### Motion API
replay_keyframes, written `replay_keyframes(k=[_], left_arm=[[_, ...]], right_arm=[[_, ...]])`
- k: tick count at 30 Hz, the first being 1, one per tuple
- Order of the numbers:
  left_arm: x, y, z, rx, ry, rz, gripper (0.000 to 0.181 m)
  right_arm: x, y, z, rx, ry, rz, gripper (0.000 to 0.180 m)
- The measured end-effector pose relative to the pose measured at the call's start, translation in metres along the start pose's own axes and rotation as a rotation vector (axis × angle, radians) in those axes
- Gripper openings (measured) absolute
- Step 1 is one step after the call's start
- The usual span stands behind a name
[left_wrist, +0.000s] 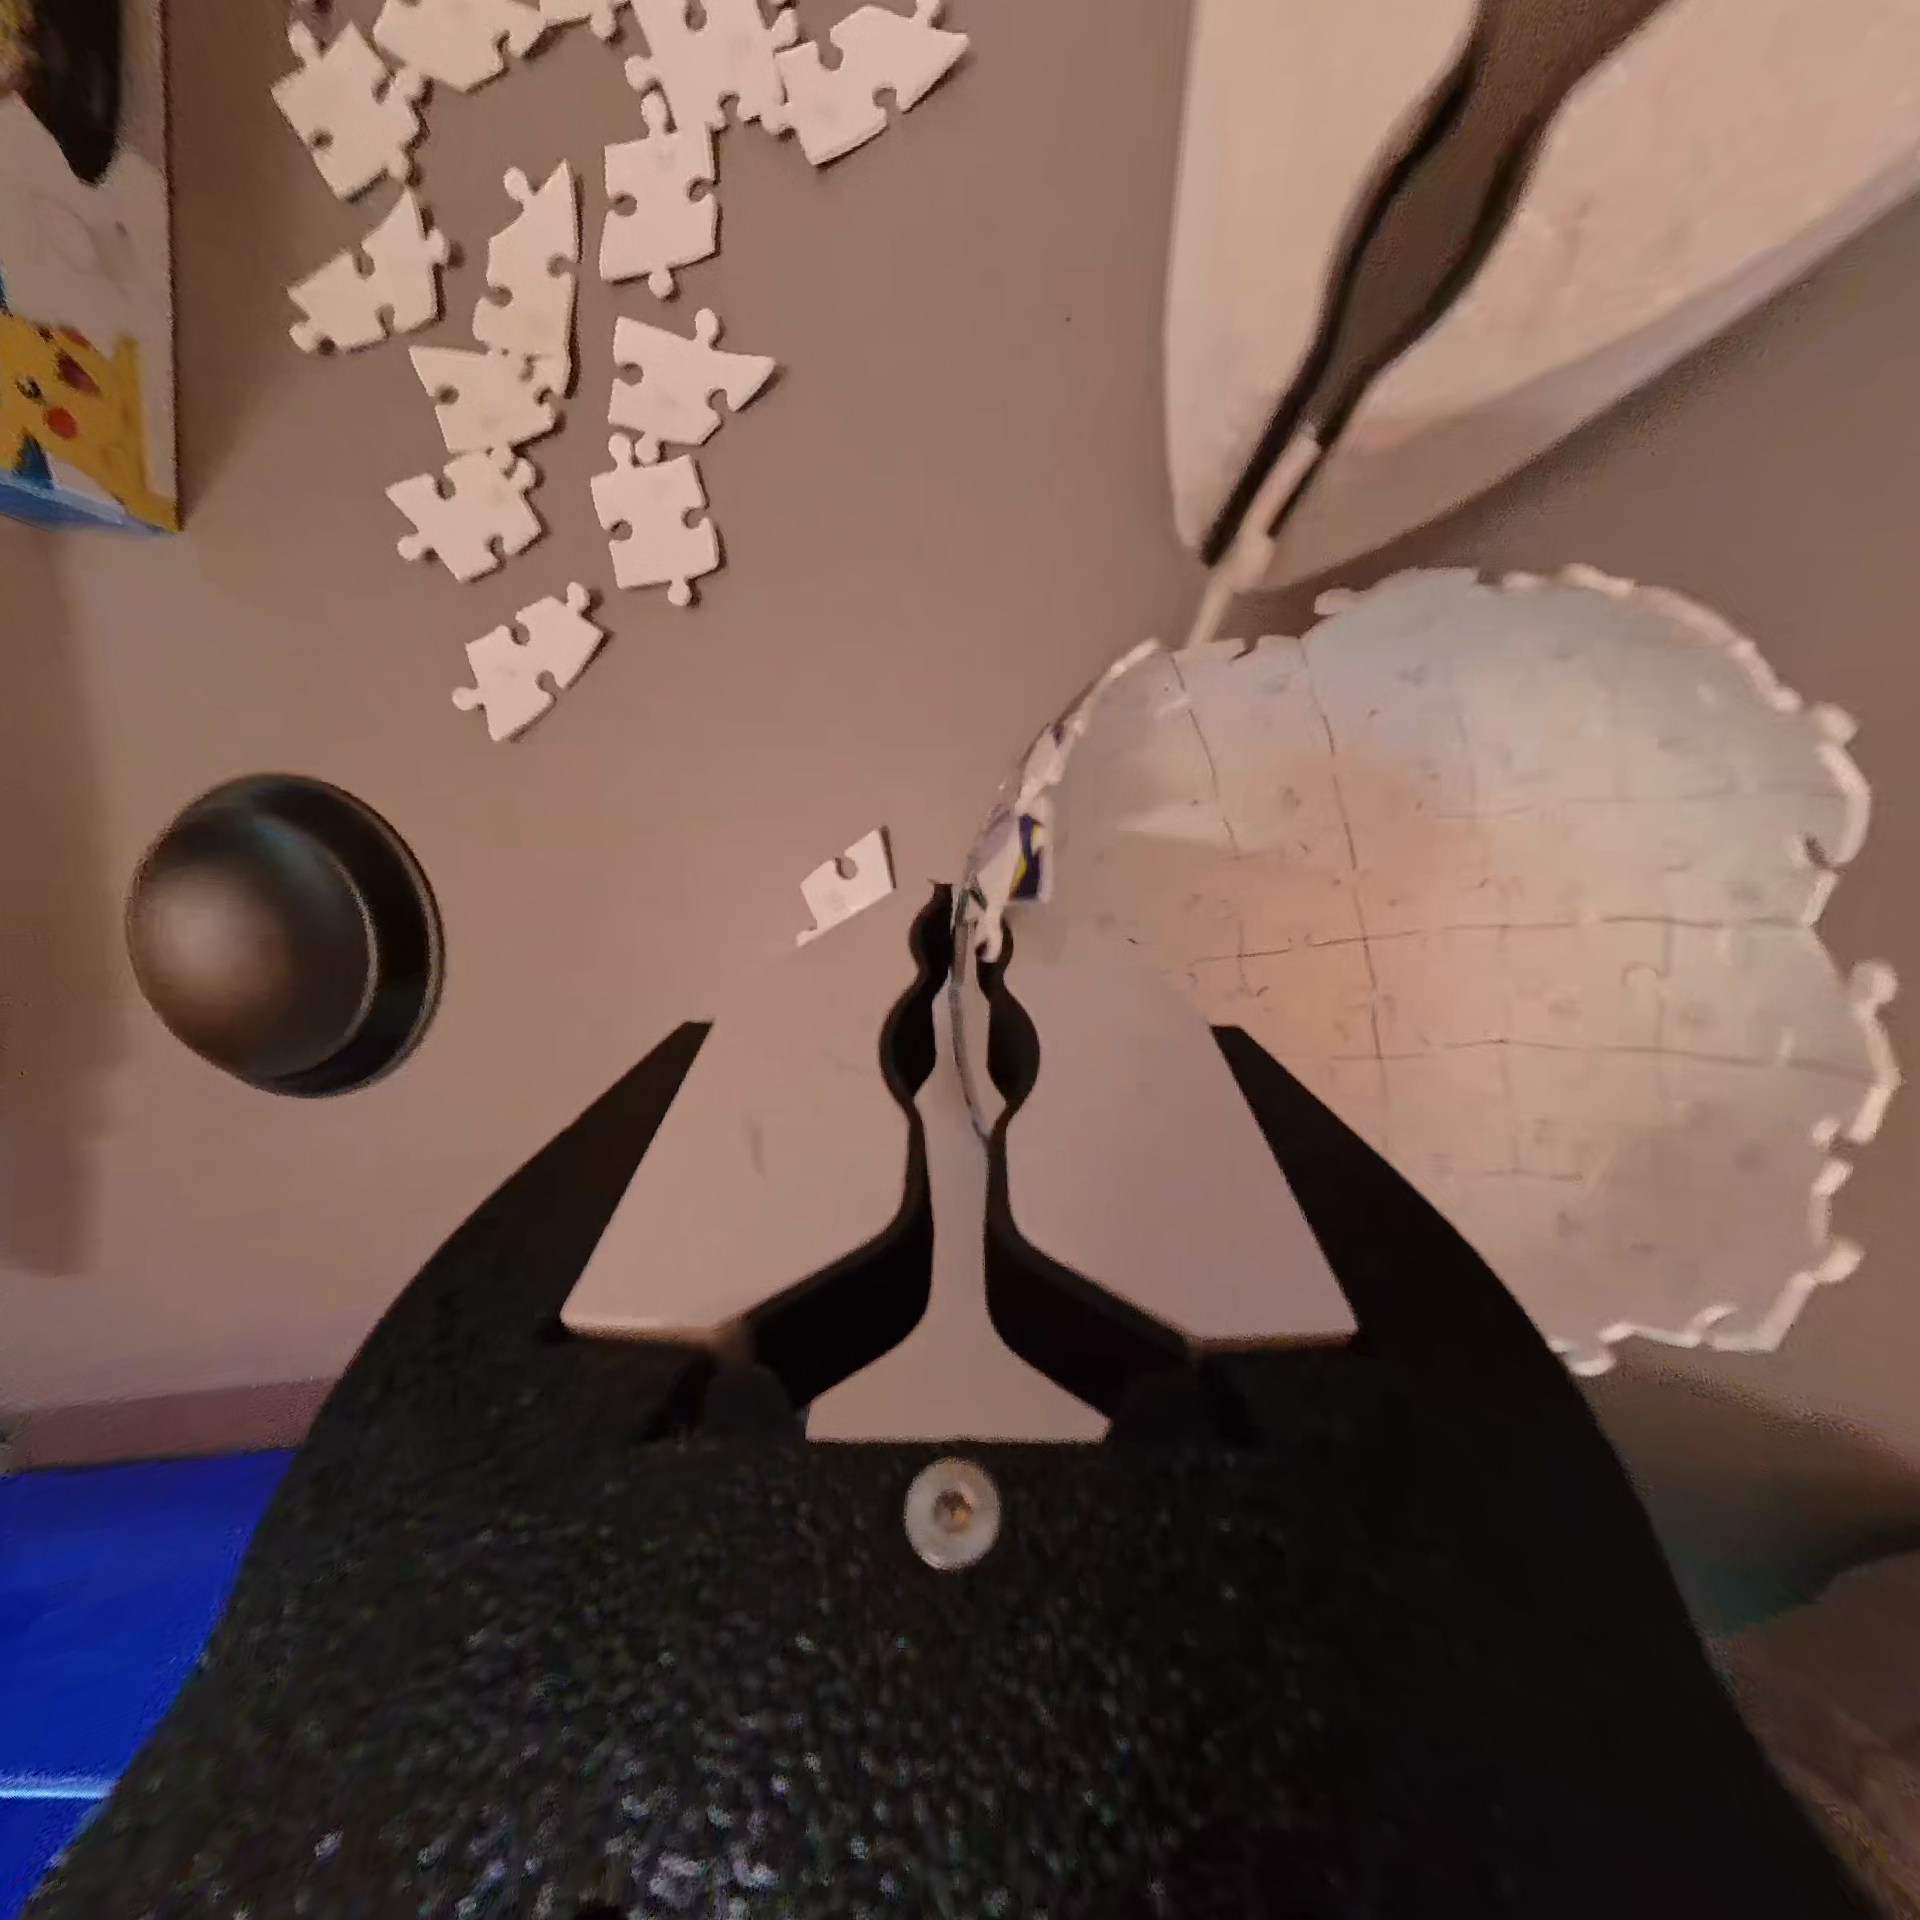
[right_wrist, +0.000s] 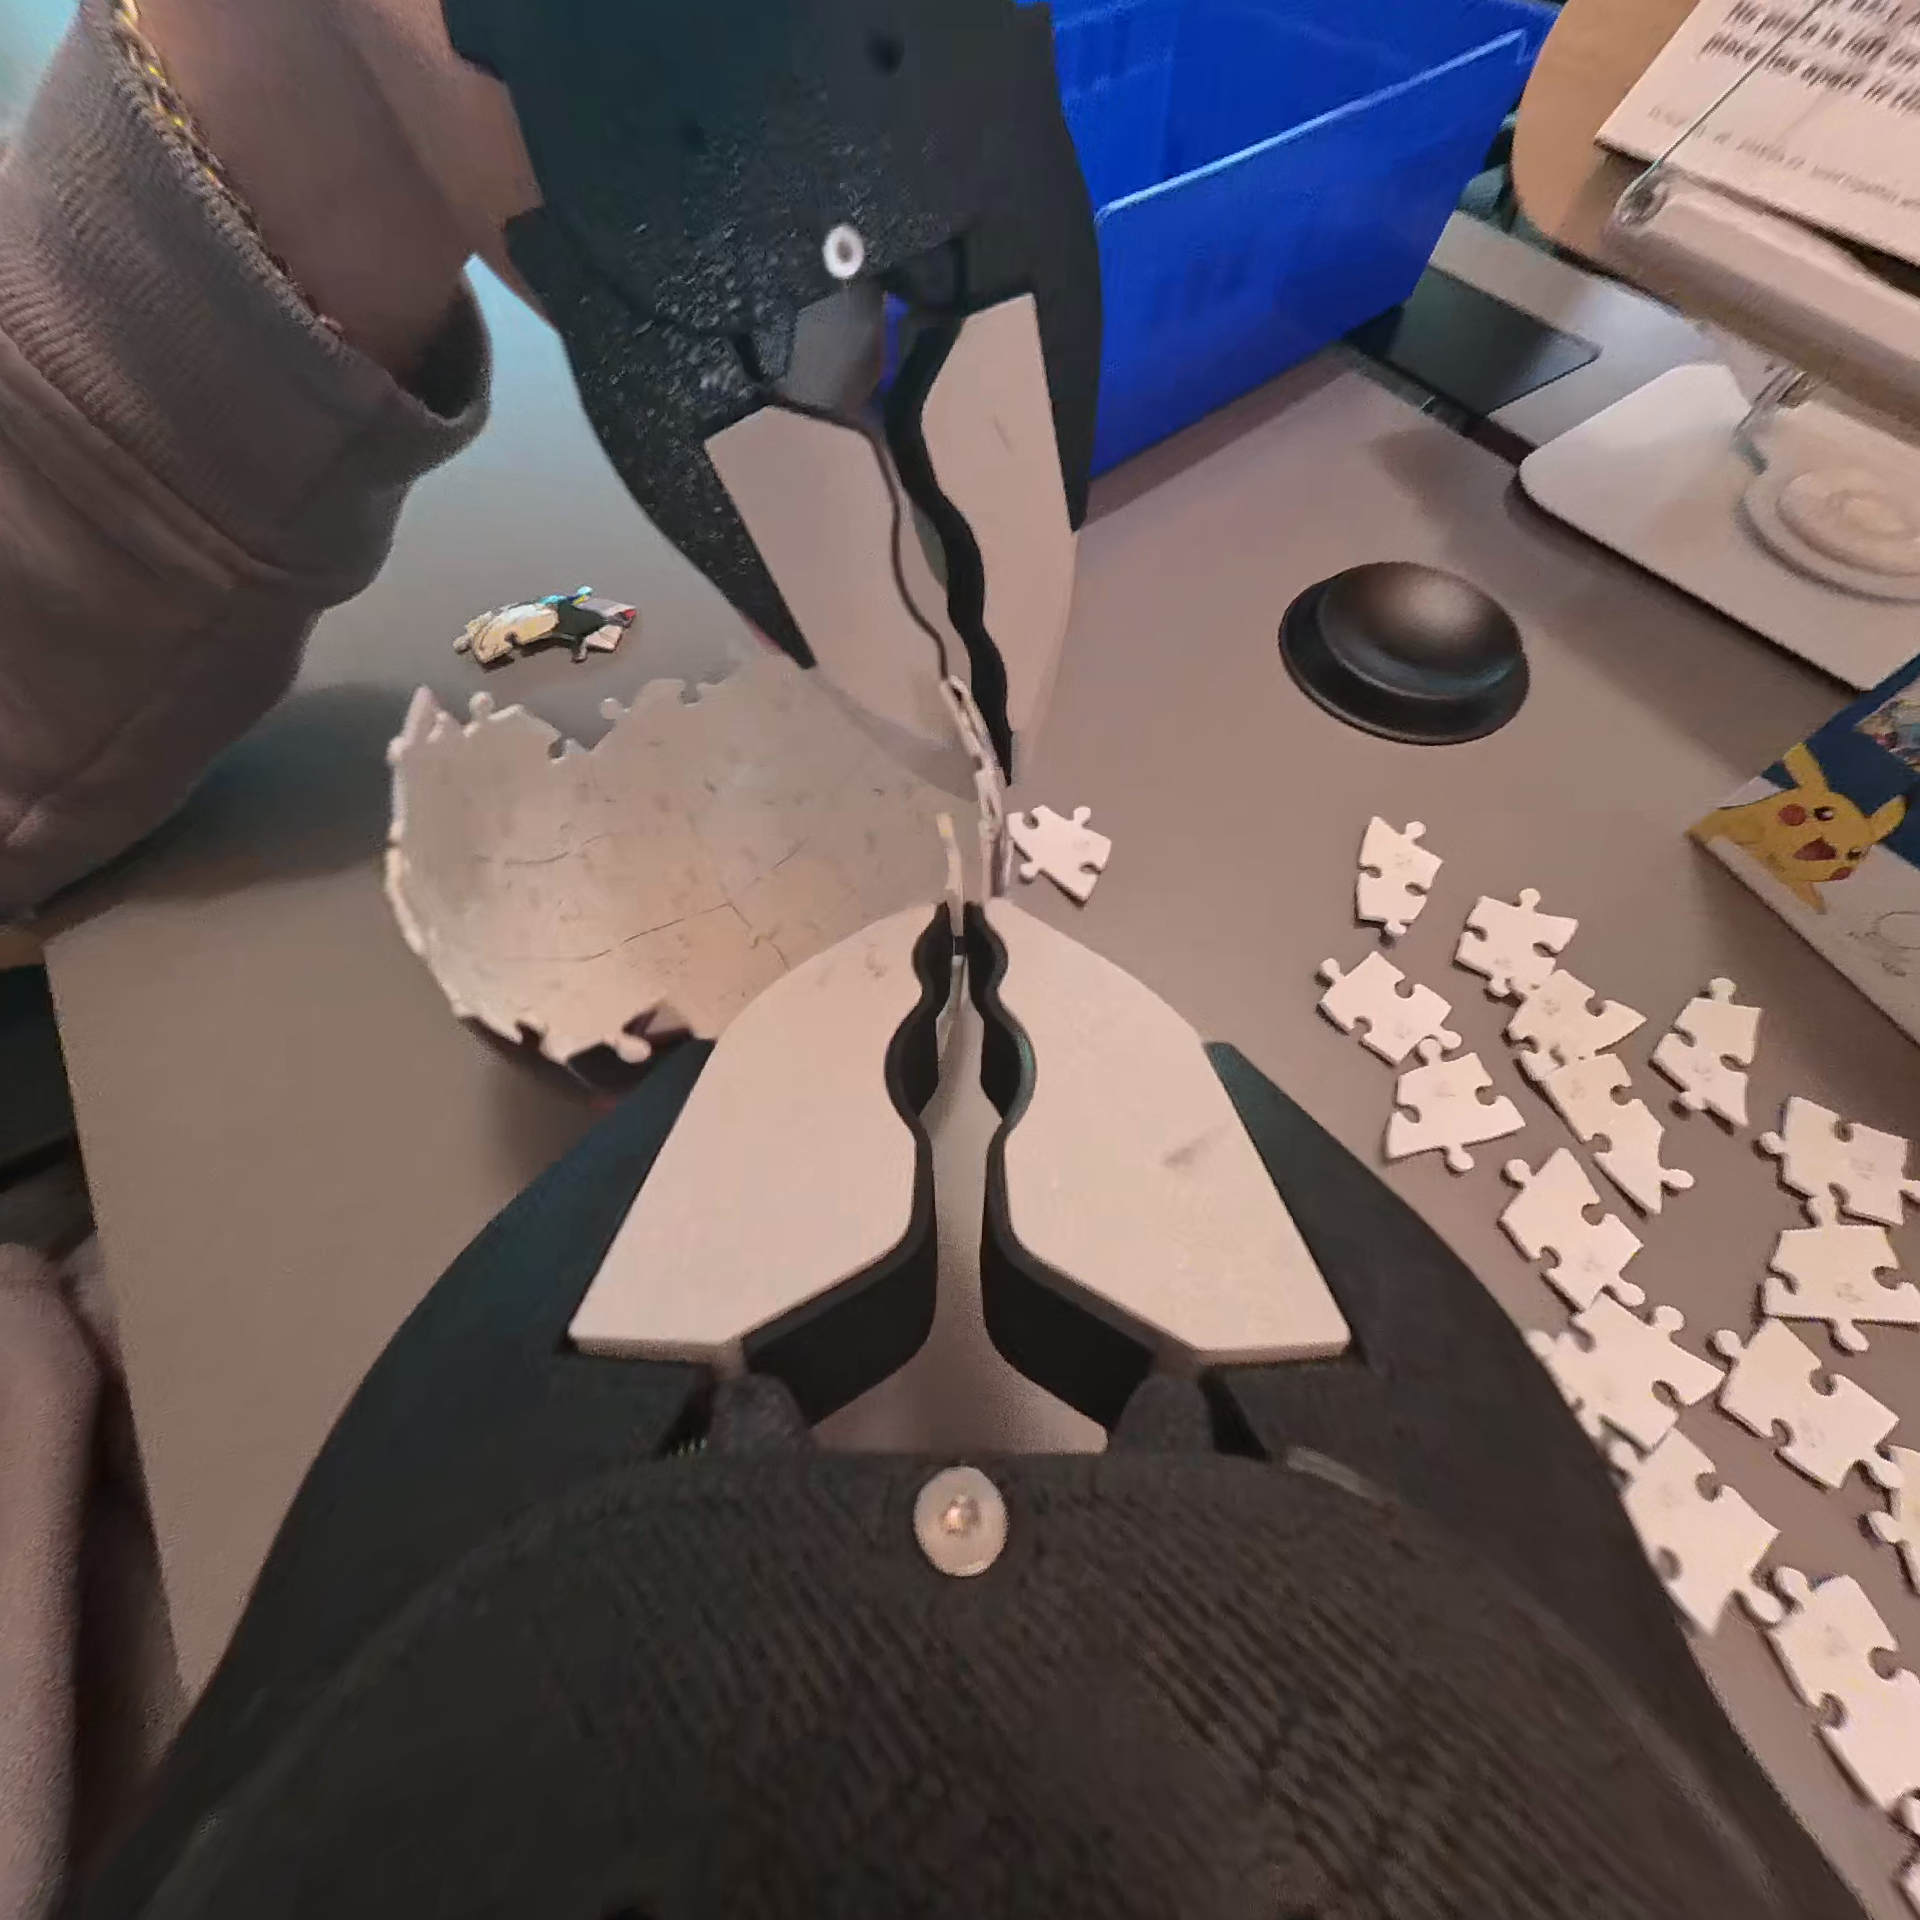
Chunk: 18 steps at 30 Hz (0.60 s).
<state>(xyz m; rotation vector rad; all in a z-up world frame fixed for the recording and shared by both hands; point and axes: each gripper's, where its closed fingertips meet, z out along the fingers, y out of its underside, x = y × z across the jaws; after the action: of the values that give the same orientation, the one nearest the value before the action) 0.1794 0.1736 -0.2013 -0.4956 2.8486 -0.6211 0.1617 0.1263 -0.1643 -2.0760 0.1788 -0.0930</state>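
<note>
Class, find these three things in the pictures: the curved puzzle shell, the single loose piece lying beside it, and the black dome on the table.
curved puzzle shell (right_wrist: 644, 883), right wrist view, inner wall.
single loose piece (right_wrist: 1060, 852), right wrist view, its middle.
black dome (left_wrist: 275, 930), left wrist view, rounded top.

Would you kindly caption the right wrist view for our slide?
Both hand-held grippers pinch the rim of a curved puzzle shell; loose white pieces lie beside it.
</note>
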Motion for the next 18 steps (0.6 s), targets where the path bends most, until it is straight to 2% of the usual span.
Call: replay_keyframes(k=[1, 5, 10, 18], left_arm=[[0.0, 0.001, 0.0, -0.003, 0.012, -0.033, 0.003], [-0.002, 0.01, 0.0, -0.053, 0.027, -0.148, 0.003], [0.004, 0.011, 0.0, -0.059, 0.087, -0.26, 0.004], [0.003, 0.017, 0.0, -0.052, 0.121, -0.331, 0.005]], right_arm=[[-0.002, 0.0, 0.001, -0.009, -0.022, 0.008, 0.001], [0.0, 0.007, 0.009, -0.058, -0.068, 0.05, 0.002], [0.004, 0.005, 0.017, -0.06, -0.088, 0.004, 0.002], [0.011, 0.001, 0.031, -0.055, -0.127, 0.041, 0.002]])
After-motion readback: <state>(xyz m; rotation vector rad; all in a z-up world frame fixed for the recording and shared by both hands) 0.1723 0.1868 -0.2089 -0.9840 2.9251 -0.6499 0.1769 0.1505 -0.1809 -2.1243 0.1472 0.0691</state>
